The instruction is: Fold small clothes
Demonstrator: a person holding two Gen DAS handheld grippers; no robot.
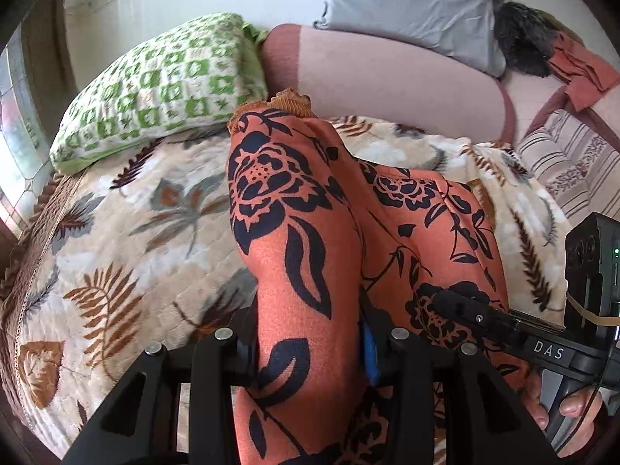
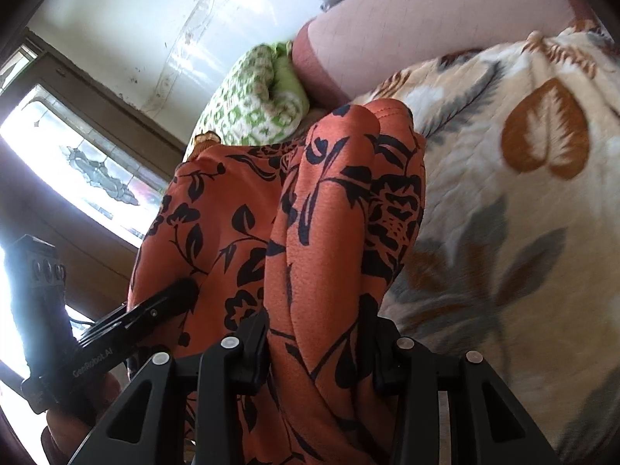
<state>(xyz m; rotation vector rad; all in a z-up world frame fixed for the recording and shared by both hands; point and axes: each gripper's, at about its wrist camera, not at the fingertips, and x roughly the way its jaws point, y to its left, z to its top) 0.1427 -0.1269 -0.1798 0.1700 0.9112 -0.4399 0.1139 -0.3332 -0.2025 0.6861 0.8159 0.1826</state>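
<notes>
An orange garment with a black flower print [image 1: 294,209] lies bunched and lifted over the leaf-patterned bedspread [image 1: 128,232]. My left gripper [image 1: 310,333] is shut on a fold of it, the cloth draped over the fingers. The right gripper shows in the left wrist view [image 1: 457,302], shut on the garment's right part. In the right wrist view, my right gripper [image 2: 314,333] is shut on the same garment [image 2: 302,209]. The left gripper appears there at lower left [image 2: 178,290], touching the cloth's edge.
A green-and-white patterned pillow [image 1: 162,85] lies at the bed's head beside a pink pillow [image 1: 387,81]. A grey cloth [image 1: 407,7], a dark furry item [image 1: 523,38], a rust cloth [image 1: 581,69] and a striped cushion [image 1: 573,166] sit at right. A window [image 2: 77,155] is left.
</notes>
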